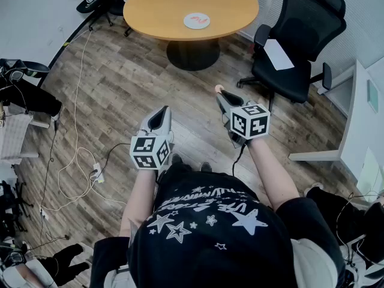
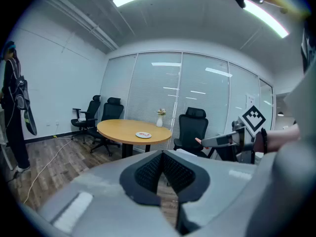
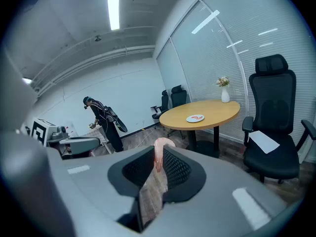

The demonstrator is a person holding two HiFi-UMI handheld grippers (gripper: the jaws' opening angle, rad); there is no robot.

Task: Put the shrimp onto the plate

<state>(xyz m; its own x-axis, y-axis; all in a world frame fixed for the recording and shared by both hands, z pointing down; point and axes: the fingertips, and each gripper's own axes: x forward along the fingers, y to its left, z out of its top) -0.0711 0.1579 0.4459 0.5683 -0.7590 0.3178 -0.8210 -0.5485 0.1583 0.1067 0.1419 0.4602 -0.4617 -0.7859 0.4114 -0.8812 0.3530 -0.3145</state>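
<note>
Looking down the right gripper (image 3: 159, 158) first, I see its jaws closed on the shrimp (image 3: 158, 149). The pale pink body is pinched between the two black ribbed pads, and its curled end pokes up past the fingertips. From the head view, that gripper is held out in front of the person's body over the wooden floor (image 1: 120, 89), with the shrimp at its very tip. The left gripper (image 2: 160, 154) sits to its left, a little nearer the body. Its pads meet at the tips with nothing between them, so I read it as closed and empty. The two grippers are apart.

Left of the left gripper, white cables (image 1: 77, 161) trail across the boards. Ahead and to the right of the right gripper stands a black office chair (image 3: 272, 127) with a white sheet of paper (image 3: 263, 141) on its seat. Ahead of both grippers, well apart from them, is the round table (image 3: 217, 111), a light wooden top on a dark pedestal. The plate (image 3: 195, 118) rests on that top; it is white, with an orange-red mark I cannot make out. Beyond the plate, near the table's far edge, a white vase (image 3: 225, 96) holds a small sprig. More black chairs (image 3: 175, 98) stand behind the table by the glass wall. Far off to the right gripper's left, a person (image 3: 102, 120) in dark clothes stands near the white wall.
</note>
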